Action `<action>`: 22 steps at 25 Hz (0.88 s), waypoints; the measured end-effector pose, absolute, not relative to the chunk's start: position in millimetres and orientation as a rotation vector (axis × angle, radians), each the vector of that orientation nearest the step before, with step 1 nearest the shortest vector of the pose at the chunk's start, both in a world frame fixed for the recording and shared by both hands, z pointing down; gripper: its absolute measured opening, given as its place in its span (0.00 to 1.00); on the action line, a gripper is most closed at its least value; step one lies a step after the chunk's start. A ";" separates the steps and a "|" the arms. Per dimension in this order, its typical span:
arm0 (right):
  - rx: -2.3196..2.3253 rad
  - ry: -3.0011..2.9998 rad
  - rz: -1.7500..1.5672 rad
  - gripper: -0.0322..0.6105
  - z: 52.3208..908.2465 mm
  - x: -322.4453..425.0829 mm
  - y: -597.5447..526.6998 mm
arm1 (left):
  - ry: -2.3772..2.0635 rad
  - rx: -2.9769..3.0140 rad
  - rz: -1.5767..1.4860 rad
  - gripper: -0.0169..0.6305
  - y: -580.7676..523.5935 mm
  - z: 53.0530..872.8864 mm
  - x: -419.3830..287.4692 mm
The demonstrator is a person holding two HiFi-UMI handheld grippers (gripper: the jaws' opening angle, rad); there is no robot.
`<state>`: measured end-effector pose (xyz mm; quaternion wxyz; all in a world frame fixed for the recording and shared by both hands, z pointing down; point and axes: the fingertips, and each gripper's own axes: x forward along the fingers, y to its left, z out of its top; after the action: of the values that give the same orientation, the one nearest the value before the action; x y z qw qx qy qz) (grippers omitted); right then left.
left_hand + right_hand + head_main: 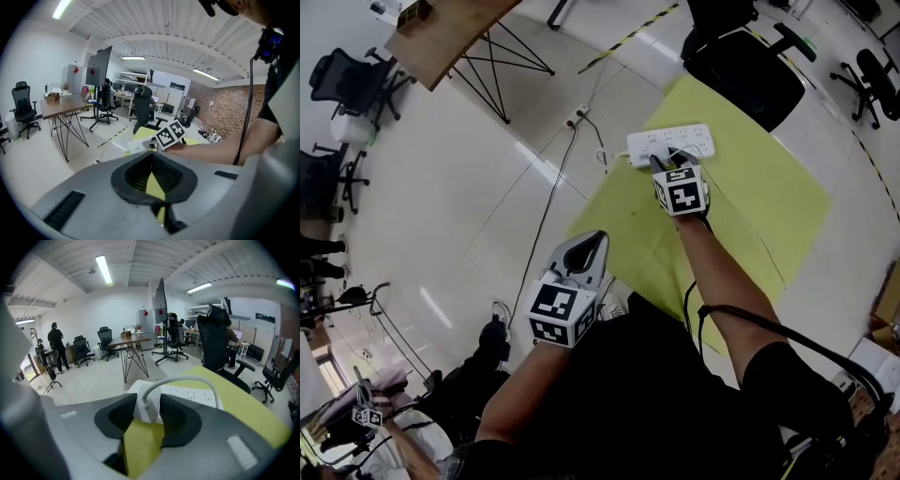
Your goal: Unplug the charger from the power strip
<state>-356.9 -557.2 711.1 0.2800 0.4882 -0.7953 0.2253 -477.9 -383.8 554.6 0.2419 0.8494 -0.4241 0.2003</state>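
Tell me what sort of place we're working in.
Probably an open-plan office or lab: rolling office chairs, a wooden table on wire legs, a brick wall, and the power strip on a yellow floor mat.

Light: bright, even; ceiling tube lamps (104, 269) overhead. Glare streaks on floor (441, 187) left of mat (750, 187). Shadows soft. Fisheye bend w/ dark vignette at edges, both gripper views; near fg blurred.

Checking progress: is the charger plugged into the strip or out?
Plugged in, apparently: the charger stands on the power strip between the right gripper's jaws, no prongs showing.
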 end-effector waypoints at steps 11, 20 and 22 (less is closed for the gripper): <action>1.300 -2.174 0.581 0.28 678.8 -349.0 -534.4 | -1.143 2.371 0.517 0.04 -378.3 537.9 -477.9; 1.265 -2.273 1.193 0.27 680.7 -325.3 -444.8 | -1.105 2.432 0.446 0.04 -368.6 520.2 -470.4; 1.261 -2.265 1.342 0.27 687.6 -321.7 -419.8 | -1.108 2.437 0.426 0.04 -364.2 516.2 -475.8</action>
<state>-321.7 -419.8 687.6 0.1112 0.4292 -0.7712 0.4568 -475.8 -364.2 516.2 0.2139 0.8783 -0.3992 0.1534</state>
